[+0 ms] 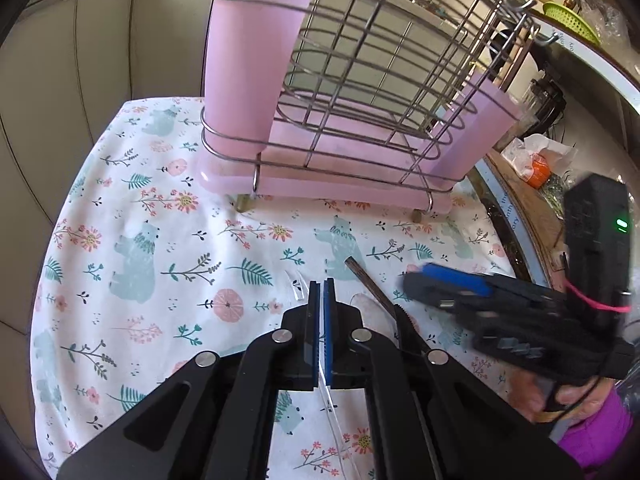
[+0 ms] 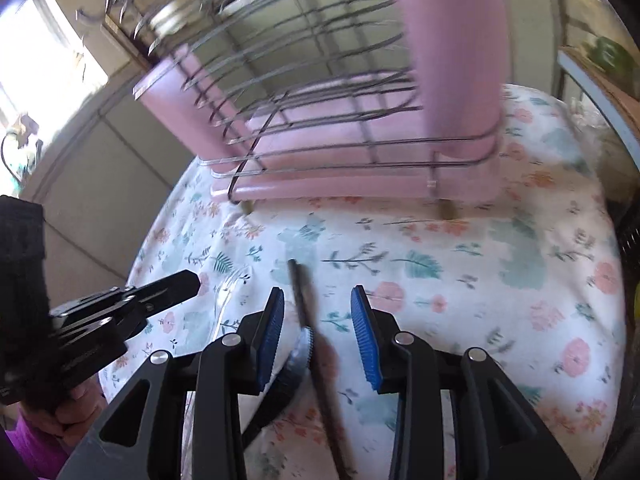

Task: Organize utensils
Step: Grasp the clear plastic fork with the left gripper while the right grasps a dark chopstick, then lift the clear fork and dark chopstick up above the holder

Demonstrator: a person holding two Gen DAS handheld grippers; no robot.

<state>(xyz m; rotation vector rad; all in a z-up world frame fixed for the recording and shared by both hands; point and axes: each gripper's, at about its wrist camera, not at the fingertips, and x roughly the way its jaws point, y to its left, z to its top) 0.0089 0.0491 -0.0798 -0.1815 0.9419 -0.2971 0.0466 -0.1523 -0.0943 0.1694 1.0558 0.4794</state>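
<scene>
Floral cloth printed with bears and leaves covers the work surface, with tiled wall behind and kitchen clutter at the far right. At the far side stands one wire rack on a pink drip tray, carrying two pink utensil cups: the left cup already holds what appear to be sticks, and the right cup shows no contents from here. One dark chopstick lies flat on the cloth near the operator, running between the widely spread fingers of the right gripper, which hold nothing. One clear plastic fork lies just left of it; it is nearly transparent and hard to trace. The left gripper has its pads pressed almost together, with a thin clear strip possibly pinched between them; whether it is truly gripped cannot be determined. Handling estimate: the chopstick is light, stiff, thin and smooth, likely to roll or pivot under an off-centre pinch. Take hold near mid-length, pads square across the shaft, and lift level.
</scene>
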